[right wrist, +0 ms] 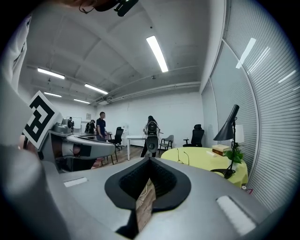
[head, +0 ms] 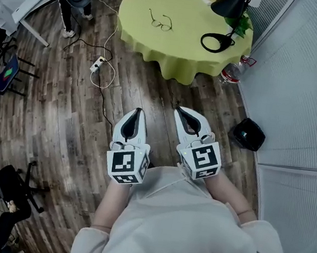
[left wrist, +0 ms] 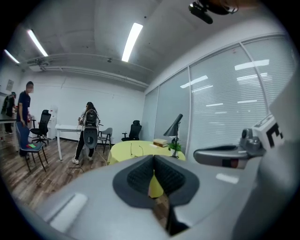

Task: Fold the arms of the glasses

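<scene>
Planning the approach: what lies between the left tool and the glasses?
Head view: only wood floor and green tablecloth before the glasses; the power strip sits aside.

Wood-plank floor (head: 62, 110) surrounds the round, green-clothed worktop (head: 181, 45); blind-covered glass walls (head: 303, 84) stand right of it, strip lights (left wrist: 132, 41) glow above it.

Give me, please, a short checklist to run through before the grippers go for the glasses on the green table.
1. Glasses in sight on the table: ok.
2. Their arms unfolded, so folding is due: ok, they look open.
3. Glasses within reach: not ok; the left gripper and right gripper hang over the floor, short of the table.
4. Jaws open for a grasp: not ok; both are shut and empty.
5. Room round the glasses: ok; the lamp stands apart.
6. Footing: ok; the power strip lies left of the way.
</scene>
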`<act>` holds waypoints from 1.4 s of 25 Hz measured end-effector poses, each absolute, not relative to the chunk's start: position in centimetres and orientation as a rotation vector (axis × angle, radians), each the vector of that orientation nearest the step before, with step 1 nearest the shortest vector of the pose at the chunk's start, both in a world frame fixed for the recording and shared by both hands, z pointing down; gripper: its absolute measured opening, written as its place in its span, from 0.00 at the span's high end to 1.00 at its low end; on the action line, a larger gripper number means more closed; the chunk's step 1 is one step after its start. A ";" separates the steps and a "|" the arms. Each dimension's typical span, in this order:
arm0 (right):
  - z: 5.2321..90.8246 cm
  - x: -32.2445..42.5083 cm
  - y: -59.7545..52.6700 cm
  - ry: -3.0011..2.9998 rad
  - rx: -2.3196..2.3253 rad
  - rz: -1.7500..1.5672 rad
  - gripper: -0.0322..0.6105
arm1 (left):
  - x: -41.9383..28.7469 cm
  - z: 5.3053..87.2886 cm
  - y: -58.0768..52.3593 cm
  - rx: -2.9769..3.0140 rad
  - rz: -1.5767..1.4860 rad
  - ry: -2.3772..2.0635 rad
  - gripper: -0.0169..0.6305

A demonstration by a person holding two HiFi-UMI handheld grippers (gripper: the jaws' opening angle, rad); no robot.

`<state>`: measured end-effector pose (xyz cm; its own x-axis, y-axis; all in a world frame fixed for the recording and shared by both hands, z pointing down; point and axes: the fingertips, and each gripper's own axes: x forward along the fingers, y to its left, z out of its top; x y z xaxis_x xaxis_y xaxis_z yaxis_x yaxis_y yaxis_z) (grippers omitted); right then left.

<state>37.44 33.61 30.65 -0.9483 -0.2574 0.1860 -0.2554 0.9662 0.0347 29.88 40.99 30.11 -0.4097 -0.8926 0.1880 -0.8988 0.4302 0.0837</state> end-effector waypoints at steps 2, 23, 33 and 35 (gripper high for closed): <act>30.1 34.0 33.6 -2.914 0.415 -0.027 0.95 | 26.4 29.8 40.9 1.584 0.036 -2.457 0.96; 30.5 5.9 34.0 -2.842 0.492 -0.053 0.95 | -1.7 30.3 41.2 1.652 0.000 -2.384 0.96; 33.0 0.6 23.6 -2.838 0.454 0.012 0.95 | -7.2 31.9 32.3 1.592 0.048 -2.411 0.96; 32.9 -0.7 20.2 -2.846 0.447 0.016 0.95 | -8.6 31.7 28.9 1.585 0.046 -2.420 0.96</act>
